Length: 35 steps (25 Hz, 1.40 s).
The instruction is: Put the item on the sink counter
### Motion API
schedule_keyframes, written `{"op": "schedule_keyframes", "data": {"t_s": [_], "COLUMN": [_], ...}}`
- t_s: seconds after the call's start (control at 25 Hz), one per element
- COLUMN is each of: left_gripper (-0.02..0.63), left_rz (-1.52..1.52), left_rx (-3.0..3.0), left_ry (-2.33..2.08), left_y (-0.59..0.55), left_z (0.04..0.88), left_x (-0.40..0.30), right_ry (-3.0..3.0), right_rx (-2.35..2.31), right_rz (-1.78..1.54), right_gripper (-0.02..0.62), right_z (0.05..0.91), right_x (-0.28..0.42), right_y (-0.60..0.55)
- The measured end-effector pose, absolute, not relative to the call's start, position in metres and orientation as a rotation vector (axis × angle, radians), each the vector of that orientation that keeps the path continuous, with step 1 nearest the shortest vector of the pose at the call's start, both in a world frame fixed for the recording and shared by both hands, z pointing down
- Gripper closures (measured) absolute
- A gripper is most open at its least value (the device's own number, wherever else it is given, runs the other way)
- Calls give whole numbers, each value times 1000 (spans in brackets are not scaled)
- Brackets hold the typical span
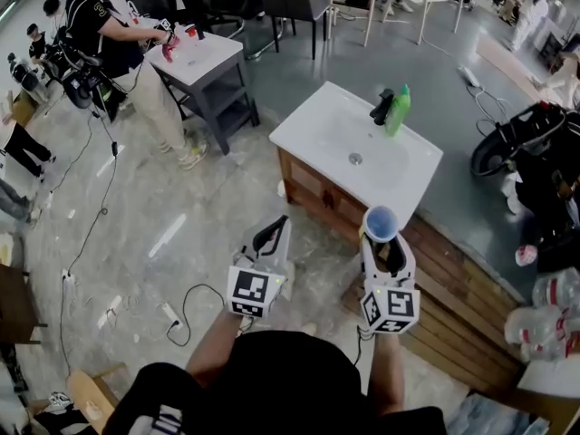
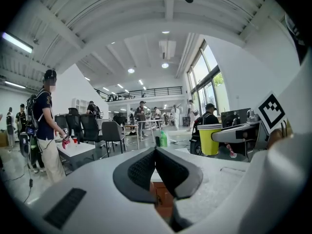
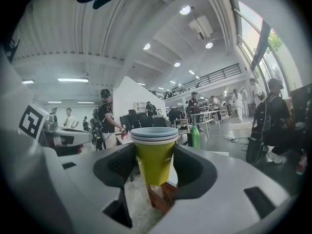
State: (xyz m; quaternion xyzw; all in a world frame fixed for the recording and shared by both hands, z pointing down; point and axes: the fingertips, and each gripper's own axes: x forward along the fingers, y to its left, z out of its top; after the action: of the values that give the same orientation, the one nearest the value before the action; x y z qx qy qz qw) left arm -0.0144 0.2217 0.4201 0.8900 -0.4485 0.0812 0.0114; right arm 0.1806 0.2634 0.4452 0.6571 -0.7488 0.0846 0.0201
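A stack of cups (image 1: 381, 222), yellow-green with pale blue rims, stands upright between the jaws of my right gripper (image 1: 383, 243), which is shut on it. In the right gripper view the cups (image 3: 155, 156) fill the gap of that gripper (image 3: 155, 162), pads against their sides. The white sink counter (image 1: 317, 130) on its wooden cabinet lies just ahead, with a black faucet (image 1: 381, 107) and a green bottle (image 1: 398, 110) at its far edge. My left gripper (image 1: 269, 236) hovers left of the right one, over the floor. Its jaws (image 2: 155, 151) meet at the tips with nothing between them.
A person stands at a grey table (image 1: 210, 54) at the back left. Cables (image 1: 195, 302) run over the floor near me. A wooden platform (image 1: 467, 288) lies right of the counter, a black stroller (image 1: 526, 139) beyond it. Chairs and tables stand further back.
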Motion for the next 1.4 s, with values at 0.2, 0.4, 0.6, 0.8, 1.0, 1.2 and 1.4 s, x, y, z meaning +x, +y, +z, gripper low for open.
{"op": "schedule_keyframes", "data": {"t_s": [0.2,0.4,0.6,0.8,1.0,1.2,1.4], "left_gripper": [604,603,603,603,604,603,603], "left_rz": [258,270,306,296,270,285,280], "left_rx": [2758,2756,2745,2728,2715,2678,2703], "left_ry": [-1390,-1388,-1388,-1373,-1366,-1353,-1351], "left_y": [170,117,70,29,-9,-41,-72], "left_z": [419,422,420,429,433,441,443], "left_x": [-21,-32,-40,-49,-60,-69,-78], "right_ry": [-2315,-2303,-2299,-2291,-2284,-2275,-2265], "right_rx": [2014,2009,1999,1992,1986,1984,1990], "right_rz": [273,292,294,301,307,308,310], "right_gripper": [353,353,353,353,353,353,353], "right_z": [445,446,445,451,450,456,461], "right_x": [172,162,151,142,129,120,113], "right_y": [211,159,113,71,32,0,-32]}}
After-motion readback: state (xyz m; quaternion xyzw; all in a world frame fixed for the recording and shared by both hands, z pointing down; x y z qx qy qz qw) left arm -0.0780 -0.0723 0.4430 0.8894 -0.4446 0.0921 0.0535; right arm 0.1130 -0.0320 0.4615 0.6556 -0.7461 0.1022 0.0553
